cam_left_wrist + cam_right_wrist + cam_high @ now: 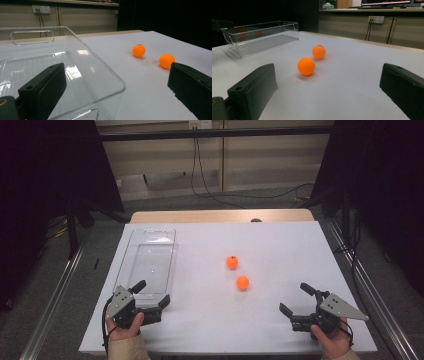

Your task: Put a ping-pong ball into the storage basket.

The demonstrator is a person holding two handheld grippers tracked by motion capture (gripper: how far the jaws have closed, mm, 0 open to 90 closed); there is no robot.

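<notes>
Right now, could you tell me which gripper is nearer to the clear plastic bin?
The left gripper: it sits at the clear plastic bin's near end. The right gripper is across the table, beyond the orange balls.

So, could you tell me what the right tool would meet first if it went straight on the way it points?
Most likely the nearer orange ball, which lies on the white table just left of centre between the right tool's open jaws. It might slip past on the right.

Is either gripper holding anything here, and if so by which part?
Nothing is held. The left gripper and right gripper are both open and empty; both orange balls lie free.
</notes>
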